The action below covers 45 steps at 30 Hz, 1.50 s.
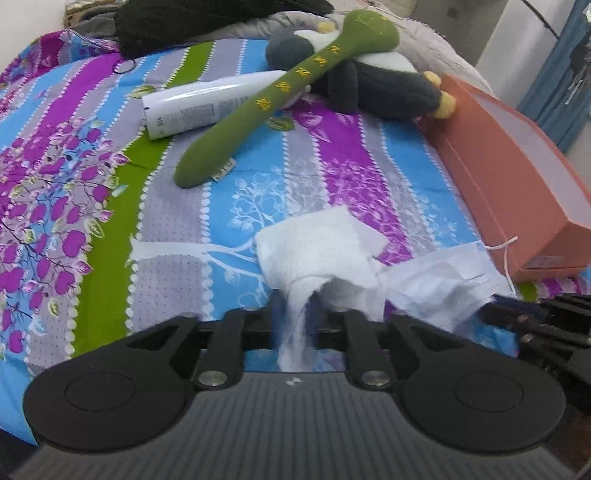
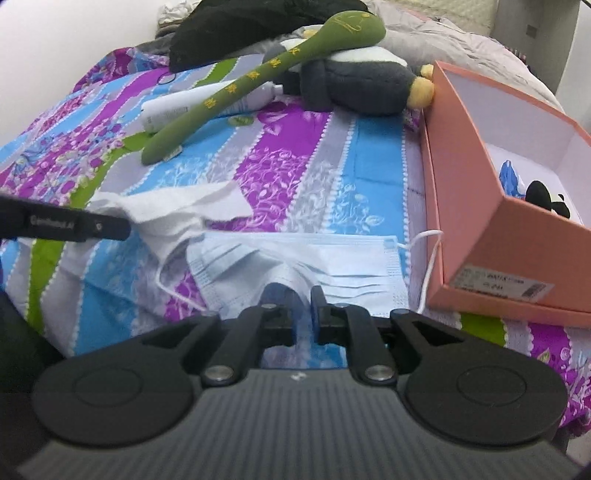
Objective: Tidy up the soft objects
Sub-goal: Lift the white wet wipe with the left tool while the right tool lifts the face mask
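Tongs: left tongs (image 1: 301, 314) straddle the crumpled white cloth (image 1: 317, 251), right tongs (image 2: 301, 314) the pleated blue face mask (image 2: 295, 254); neither visibly clenched, positioned for grasping.

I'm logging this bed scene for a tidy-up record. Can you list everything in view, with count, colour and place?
white cloth: 1, white, crumpled on the bedspread, one end between the left fingers
face mask: 1, pale blue, white ear loops, flat beside the cloth, near edge between the right fingers
green plush stick: 1, olive with yellow stitching, leaning across the tube and plush toy
plush toy: 1, dark grey and white with yellow tips, far end by the box
white tube: 1, lying under the stick
box: 1, salmon pink, open, at the right; small blue and black items inside
black garment: 1, far end
bedspread: 1, purple, blue, green, grey stripes
left gripper: black, jaws apart
right gripper: black, jaws apart
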Each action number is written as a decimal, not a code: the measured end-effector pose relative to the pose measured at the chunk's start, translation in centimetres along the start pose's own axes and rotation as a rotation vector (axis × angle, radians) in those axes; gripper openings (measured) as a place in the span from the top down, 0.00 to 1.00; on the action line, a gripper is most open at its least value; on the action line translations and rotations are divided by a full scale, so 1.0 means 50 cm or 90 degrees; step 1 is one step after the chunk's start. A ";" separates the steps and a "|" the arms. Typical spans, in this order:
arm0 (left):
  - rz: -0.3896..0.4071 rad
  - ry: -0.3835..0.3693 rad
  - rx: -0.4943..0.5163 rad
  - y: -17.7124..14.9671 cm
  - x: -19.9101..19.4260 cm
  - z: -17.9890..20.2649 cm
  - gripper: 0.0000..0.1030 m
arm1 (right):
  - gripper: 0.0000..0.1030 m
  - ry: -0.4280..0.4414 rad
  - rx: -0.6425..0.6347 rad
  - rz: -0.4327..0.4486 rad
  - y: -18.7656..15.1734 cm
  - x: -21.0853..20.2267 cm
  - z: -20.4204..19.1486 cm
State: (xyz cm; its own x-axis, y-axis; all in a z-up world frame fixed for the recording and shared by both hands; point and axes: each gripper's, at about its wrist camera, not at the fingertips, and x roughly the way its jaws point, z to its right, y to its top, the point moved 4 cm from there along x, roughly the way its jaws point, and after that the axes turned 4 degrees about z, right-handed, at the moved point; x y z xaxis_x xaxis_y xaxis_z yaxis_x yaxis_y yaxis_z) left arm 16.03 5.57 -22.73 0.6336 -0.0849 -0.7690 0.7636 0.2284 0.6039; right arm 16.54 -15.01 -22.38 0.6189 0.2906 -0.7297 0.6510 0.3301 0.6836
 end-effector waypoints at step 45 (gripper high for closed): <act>-0.042 0.034 -0.001 -0.010 0.075 0.021 0.31 | 0.87 0.012 0.035 0.008 -0.004 0.058 0.017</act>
State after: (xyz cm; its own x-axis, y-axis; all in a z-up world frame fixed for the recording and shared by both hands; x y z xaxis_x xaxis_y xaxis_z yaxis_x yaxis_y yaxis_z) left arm 18.16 4.14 -25.68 0.5738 -0.0486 -0.8175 0.8037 0.2253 0.5507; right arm 18.57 -14.98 -24.59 0.6198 0.3111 -0.7205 0.6660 0.2770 0.6926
